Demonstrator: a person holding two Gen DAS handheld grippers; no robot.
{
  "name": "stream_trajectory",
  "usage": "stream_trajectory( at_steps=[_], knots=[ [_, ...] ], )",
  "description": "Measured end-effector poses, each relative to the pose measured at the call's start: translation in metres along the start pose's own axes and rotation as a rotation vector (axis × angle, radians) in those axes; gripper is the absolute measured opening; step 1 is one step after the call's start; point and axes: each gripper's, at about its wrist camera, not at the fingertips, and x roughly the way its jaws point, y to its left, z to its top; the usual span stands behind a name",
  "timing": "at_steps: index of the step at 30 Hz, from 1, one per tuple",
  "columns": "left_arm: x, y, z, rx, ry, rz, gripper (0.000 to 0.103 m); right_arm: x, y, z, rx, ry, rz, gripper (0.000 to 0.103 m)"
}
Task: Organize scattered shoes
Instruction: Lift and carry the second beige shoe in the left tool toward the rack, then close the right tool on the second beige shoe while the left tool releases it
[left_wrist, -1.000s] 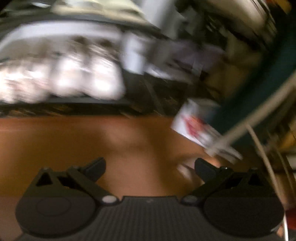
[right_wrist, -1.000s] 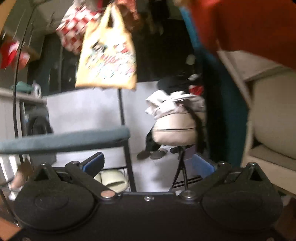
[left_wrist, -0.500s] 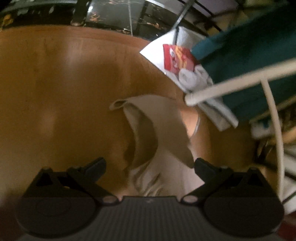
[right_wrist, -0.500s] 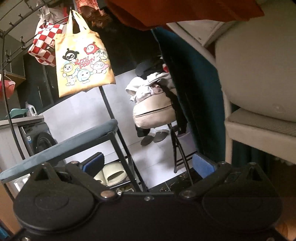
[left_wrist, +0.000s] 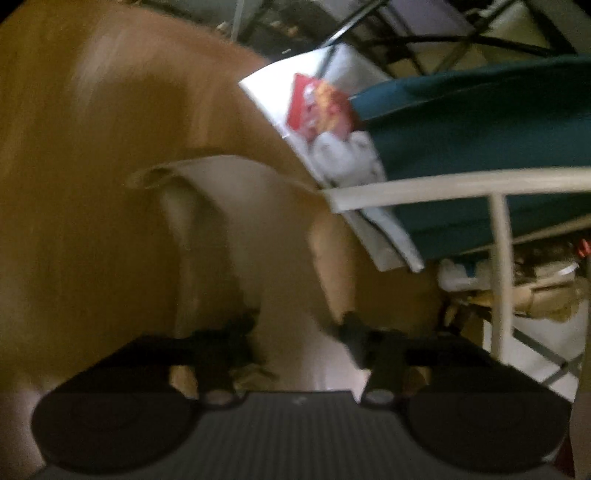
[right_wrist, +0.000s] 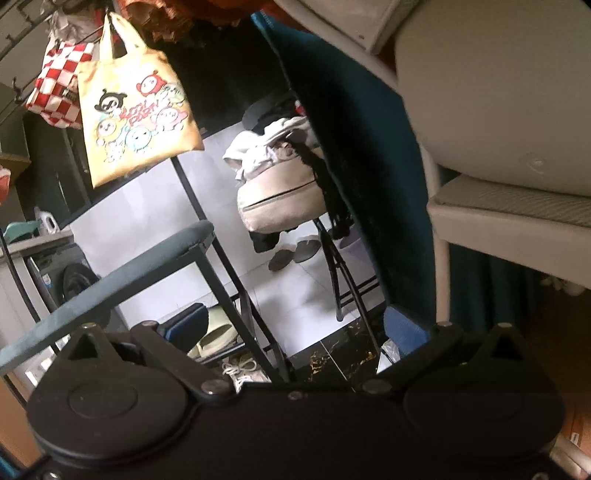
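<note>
Hand-held gripper (left_wrist: 299, 328) newly narrowed, closing around beige shoe (left_wrist: 251, 236).

Matt beige cloth shoe (left_wrist: 258, 236) on smooth glossy wood floor (left_wrist: 74, 184) (w/ blurred sheen)

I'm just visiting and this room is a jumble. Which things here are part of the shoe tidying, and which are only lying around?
Part of the job:
- beige shoe, left gripper closing around it
- shoe rack
- pale slippers
- laced sneaker

Just lying about:
- yellow cartoon bag
- checked bag
- backpack
- leaflet
</note>
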Motion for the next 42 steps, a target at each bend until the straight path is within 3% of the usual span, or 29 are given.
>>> stream_trajectory(
  at_steps=[4, 5, 7, 14, 20, 22, 25, 27, 28, 29, 33, 35, 39, 42],
  knots=[
    [-0.024, 0.01, 0.011, 0.025, -0.015, 0.004, 0.025, 0.001, 0.009, -0.005, -0.03, 0.005, 0.02, 0.103],
    [-0.038, 0.008, 0.016, 0.078, -0.045, 0.027, 0.019, 0.001, 0.011, -0.006, -0.034, 0.007, 0.021, 0.103],
    [-0.052, 0.006, 0.025, 0.132, -0.073, 0.059, 0.018, 0.002, 0.014, -0.006, -0.035, 0.012, 0.023, 0.103],
    [-0.123, 0.04, 0.067, 0.223, -0.135, 0.291, 0.018, 0.003, 0.023, -0.008, -0.019, 0.023, 0.025, 0.103],
    [-0.18, 0.073, 0.09, 0.302, -0.202, 0.452, 0.016, 0.007, 0.031, -0.013, -0.004, 0.064, 0.051, 0.103],
    [-0.179, 0.076, 0.094, 0.335, -0.197, 0.485, 0.016, 0.011, 0.034, -0.015, -0.006, 0.081, 0.055, 0.103],
    [-0.179, 0.078, 0.091, 0.361, -0.209, 0.508, 0.028, 0.021, 0.04, -0.022, -0.025, 0.108, 0.045, 0.103],
    [-0.182, 0.079, 0.088, 0.321, -0.253, 0.468, 0.049, 0.029, 0.045, -0.027, -0.046, 0.13, 0.033, 0.103],
    [-0.183, 0.079, 0.087, 0.304, -0.264, 0.455, 0.069, 0.034, 0.047, -0.032, -0.064, 0.143, 0.027, 0.103],
    [-0.184, 0.078, 0.086, 0.288, -0.275, 0.443, 0.078, 0.039, 0.05, -0.037, -0.086, 0.151, 0.019, 0.103],
    [-0.209, 0.07, 0.079, 0.259, -0.308, 0.46, 0.08, 0.055, 0.06, -0.055, -0.183, 0.178, -0.005, 0.103],
    [-0.227, 0.069, 0.069, 0.261, -0.345, 0.465, 0.096, 0.065, 0.068, -0.067, -0.234, 0.2, 0.0, 0.103],
    [-0.265, 0.085, 0.051, 0.278, -0.425, 0.465, 0.097, 0.087, 0.087, -0.094, -0.302, 0.257, 0.016, 0.103],
    [-0.295, 0.11, 0.043, 0.227, -0.443, 0.479, 0.097, 0.103, 0.101, -0.111, -0.303, 0.288, 0.037, 0.103]
  ],
)
